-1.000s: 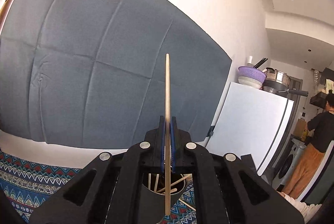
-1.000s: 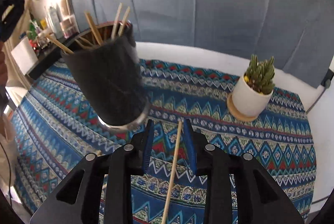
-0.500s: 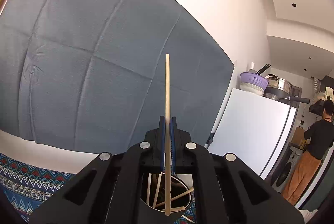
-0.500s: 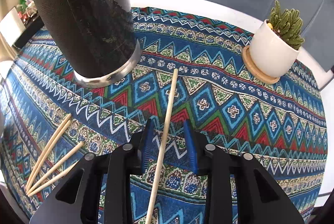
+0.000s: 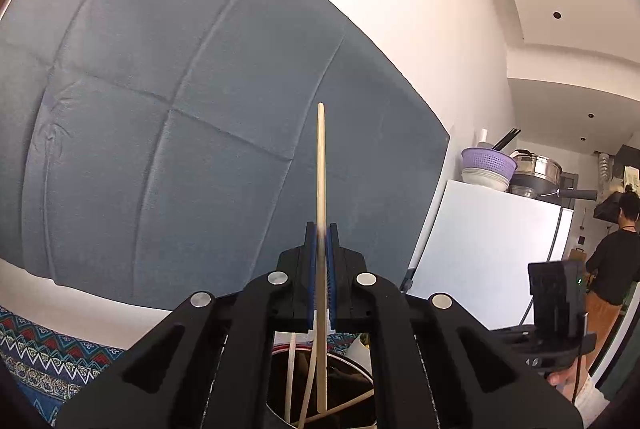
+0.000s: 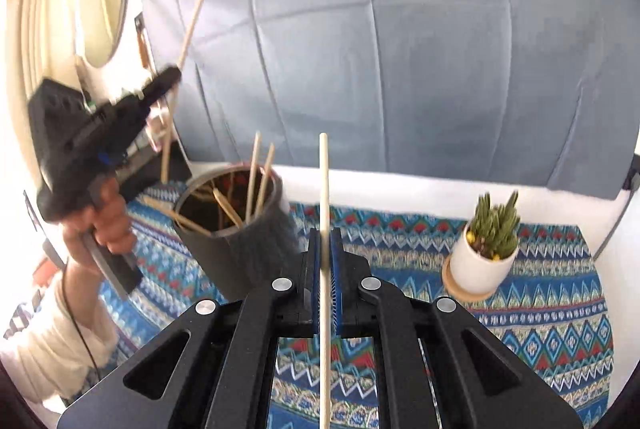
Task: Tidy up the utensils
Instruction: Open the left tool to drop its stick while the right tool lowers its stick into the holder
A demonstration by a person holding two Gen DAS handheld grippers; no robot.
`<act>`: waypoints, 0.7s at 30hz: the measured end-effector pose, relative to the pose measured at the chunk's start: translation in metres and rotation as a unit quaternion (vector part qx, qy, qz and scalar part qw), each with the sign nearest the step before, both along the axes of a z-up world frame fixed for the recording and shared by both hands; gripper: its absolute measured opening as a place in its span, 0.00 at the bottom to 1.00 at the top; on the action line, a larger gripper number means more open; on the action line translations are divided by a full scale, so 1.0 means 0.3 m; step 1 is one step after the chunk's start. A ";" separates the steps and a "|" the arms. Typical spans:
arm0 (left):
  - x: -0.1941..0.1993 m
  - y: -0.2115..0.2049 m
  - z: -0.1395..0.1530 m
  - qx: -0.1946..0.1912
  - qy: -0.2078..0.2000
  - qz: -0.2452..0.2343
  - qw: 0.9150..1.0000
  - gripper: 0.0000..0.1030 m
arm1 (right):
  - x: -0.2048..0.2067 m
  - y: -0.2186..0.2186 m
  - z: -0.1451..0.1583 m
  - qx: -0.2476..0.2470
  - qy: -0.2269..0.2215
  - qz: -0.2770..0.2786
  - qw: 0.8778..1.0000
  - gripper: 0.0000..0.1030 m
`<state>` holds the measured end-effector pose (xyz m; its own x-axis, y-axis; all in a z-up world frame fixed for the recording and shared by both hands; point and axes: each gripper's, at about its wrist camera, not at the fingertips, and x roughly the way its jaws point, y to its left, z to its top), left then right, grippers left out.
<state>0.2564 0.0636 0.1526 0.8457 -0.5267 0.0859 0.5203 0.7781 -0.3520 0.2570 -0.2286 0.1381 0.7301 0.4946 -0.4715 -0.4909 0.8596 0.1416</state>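
Wooden chopsticks gripped, one per gripper.
Left gripper (image 5: 320, 261) pinched a pale wooden chopstick (image 5: 320, 165) above the dark cylindrical holder (image 6: 240, 229); right gripper (image 6: 326, 261) fingers pinched another pale chopstick (image 6: 324, 189).

text: none legible | labels: none | brands: none | numbers: none | signs: none

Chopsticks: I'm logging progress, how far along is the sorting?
Done: several chopsticks stand in the holder. In hand: left gripper and right gripper each clamp one chopstick. Left: dropping both in; strays aren't visible now.
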 end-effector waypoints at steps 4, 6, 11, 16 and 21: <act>0.010 -0.021 -0.021 0.004 -0.010 0.000 1.000 0.05 | 0.013 0.018 0.092 0.083 -0.057 0.024 0.995 0.05; 0.015 -0.026 -0.032 0.000 -0.009 -0.005 1.000 0.05 | 0.032 0.036 0.122 0.123 -0.081 0.037 0.988 0.05; 0.020 -0.028 -0.063 -0.002 -0.010 -0.004 1.000 0.05 | 0.121 0.095 0.142 0.214 -0.116 0.041 0.969 0.05; 0.033 -0.026 -0.087 0.007 -0.008 0.000 1.000 0.05 | 0.193 0.137 0.106 0.287 -0.130 0.046 0.948 0.05; 0.038 -0.025 -0.095 0.013 -0.008 0.000 1.000 0.05 | 0.236 0.187 0.017 0.280 -0.134 0.025 0.950 0.05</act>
<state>0.2679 0.0560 0.1242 0.8444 -0.5288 0.0851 0.5254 0.7868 -0.3239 0.3277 -0.1724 0.1431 0.7553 0.6511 0.0751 -0.6124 0.6602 0.4348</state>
